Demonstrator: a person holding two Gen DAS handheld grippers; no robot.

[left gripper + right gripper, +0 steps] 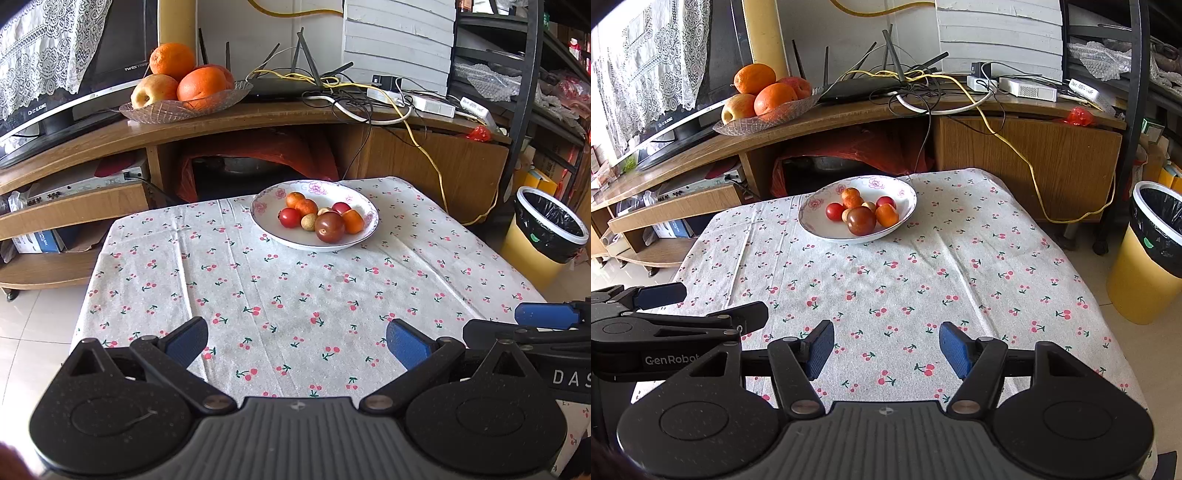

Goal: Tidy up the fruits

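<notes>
Centre of the frame, slightly high: white floral plate (269, 230) on the cherry-print tablecloth (258, 295), holding small fruits – a dark tomato (330, 226), a red cherry tomato (289, 217), an orange kumquat (353, 221) touching the dark tomato. Lower frame: left gripper (297, 345) spread wide, nothing between the blue pads, hovering above bare cloth well short of the plate. Right gripper (886, 349) likewise parted and empty. Upper left: glass dish (221, 101) with oranges (172, 60) and an apple (155, 90) on the wooden stand (258, 118).
</notes>
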